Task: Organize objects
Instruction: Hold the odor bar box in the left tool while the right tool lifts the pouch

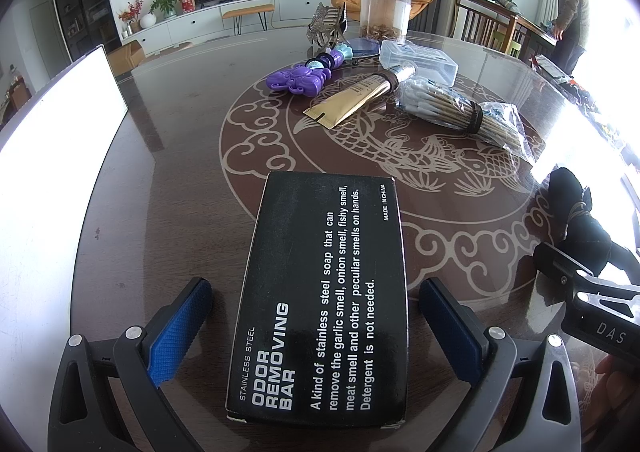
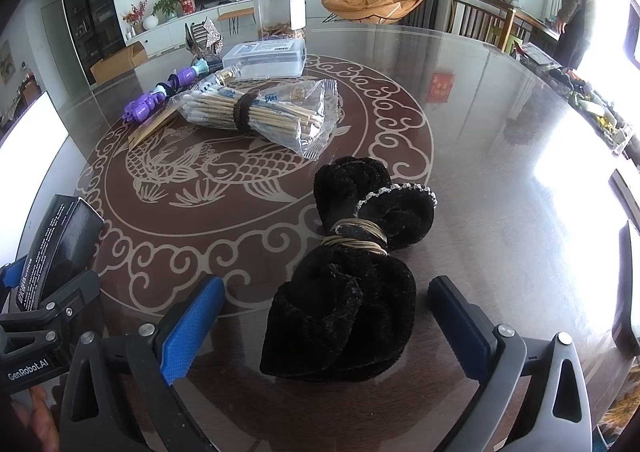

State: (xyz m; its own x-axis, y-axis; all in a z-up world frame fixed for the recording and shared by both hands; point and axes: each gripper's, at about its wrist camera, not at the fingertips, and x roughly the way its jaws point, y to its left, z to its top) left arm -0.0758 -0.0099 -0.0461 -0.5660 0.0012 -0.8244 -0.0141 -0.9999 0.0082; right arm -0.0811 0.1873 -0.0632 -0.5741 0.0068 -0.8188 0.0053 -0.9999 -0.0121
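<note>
Black rectangular cardboard box printed "odor removing bar" [image 1: 320, 292] lies flat on the round glossy brown counter [image 1: 180, 172], between the blue pads of the left tool [image 1: 316, 316]; gaps show on both sides, so that tool is released. Black fuzzy cloth bundle tied with tan cord [image 2: 352, 272] lies just to the right, between the spread fingers of the right tool [image 2: 326, 328], also released, pads clear of it. Farther back: bundle of wooden sticks in clear plastic wrap [image 2: 256, 112], gold tube [image 1: 352, 98], purple plastic toy [image 1: 300, 78], clear plastic box [image 2: 266, 56], clear jar with black lid [image 1: 386, 8].
</note>
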